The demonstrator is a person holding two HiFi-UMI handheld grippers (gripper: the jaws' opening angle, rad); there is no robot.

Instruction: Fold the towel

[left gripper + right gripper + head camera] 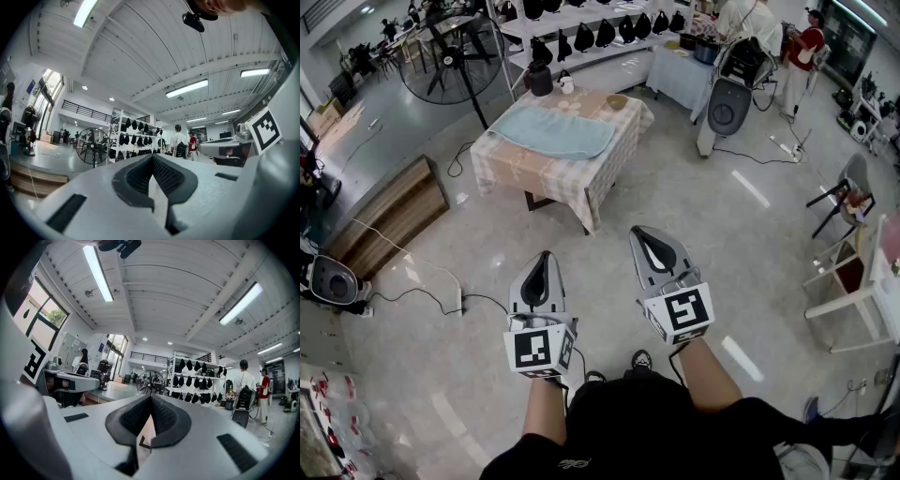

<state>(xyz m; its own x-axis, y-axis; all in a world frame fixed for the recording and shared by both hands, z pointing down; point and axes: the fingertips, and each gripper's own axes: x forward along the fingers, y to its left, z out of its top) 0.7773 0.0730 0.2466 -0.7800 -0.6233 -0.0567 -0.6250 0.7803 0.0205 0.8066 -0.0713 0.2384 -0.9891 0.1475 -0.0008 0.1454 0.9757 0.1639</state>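
Towel (pixel 553 131) lay spread flat on checked-cloth table (pixel 546 180), well ahead of person. L gripper (pixel 544 270) & R gripper (pixel 651 247) were both shut, empty, held level. Prob. just carried on approach; fold not begun.

Head view: my steep downward look, table (pixel 546 176) well ahead.
Gripper views: level, both sharing rack (pixel 135 139) beyond table.

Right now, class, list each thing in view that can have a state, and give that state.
left gripper: shut, empty.
right gripper: shut, empty.
table: covered by a checked cloth.
towel: spread flat on the table, untouched.
fan: upright; spinning or not, cannot tell.
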